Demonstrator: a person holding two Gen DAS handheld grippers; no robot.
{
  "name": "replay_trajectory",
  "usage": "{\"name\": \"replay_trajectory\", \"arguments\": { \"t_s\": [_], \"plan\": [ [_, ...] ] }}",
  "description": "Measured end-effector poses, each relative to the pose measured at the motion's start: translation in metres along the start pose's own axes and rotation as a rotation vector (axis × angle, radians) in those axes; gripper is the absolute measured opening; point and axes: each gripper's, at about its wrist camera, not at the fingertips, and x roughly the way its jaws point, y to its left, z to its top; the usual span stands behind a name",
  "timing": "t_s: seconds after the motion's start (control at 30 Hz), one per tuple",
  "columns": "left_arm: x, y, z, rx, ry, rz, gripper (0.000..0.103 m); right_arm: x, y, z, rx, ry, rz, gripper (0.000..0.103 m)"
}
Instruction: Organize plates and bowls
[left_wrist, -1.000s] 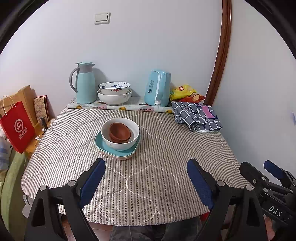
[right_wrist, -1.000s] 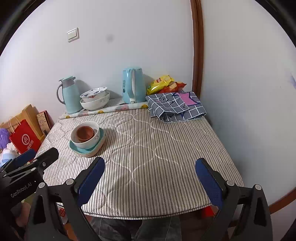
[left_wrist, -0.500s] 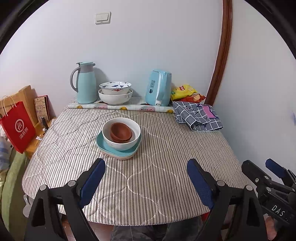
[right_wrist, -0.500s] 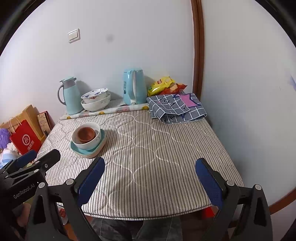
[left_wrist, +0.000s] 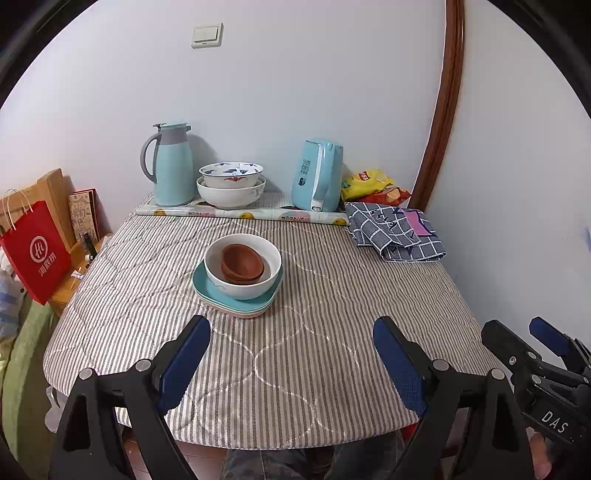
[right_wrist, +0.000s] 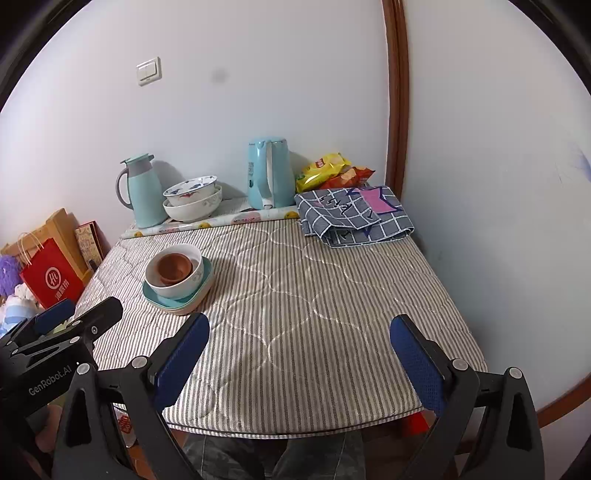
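A stack stands mid-table: brown bowls nested in a white bowl, on a teal plate over a pink plate. It also shows in the right wrist view. Two patterned white bowls are stacked at the back by the wall. My left gripper is open and empty above the table's near edge, short of the stack. My right gripper is open and empty over the near edge, to the right of the stack.
A teal thermos jug and a teal kettle stand at the back. Snack bags and a folded checked cloth lie at the back right. A red paper bag stands left of the striped table.
Both grippers have drifted slightly; the stack sits a little further right in the left wrist view. Nothing was taken hold of or let go.
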Motion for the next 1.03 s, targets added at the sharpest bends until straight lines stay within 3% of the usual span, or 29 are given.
{"name": "replay_trajectory", "arguments": {
  "t_s": [1.03],
  "plan": [
    [0.0026,0.0018,0.0015,-0.005,-0.004,-0.002,0.090,-0.0005,0.0048,-0.0031,0.005,-0.006,0.000,0.097]
  ]
}}
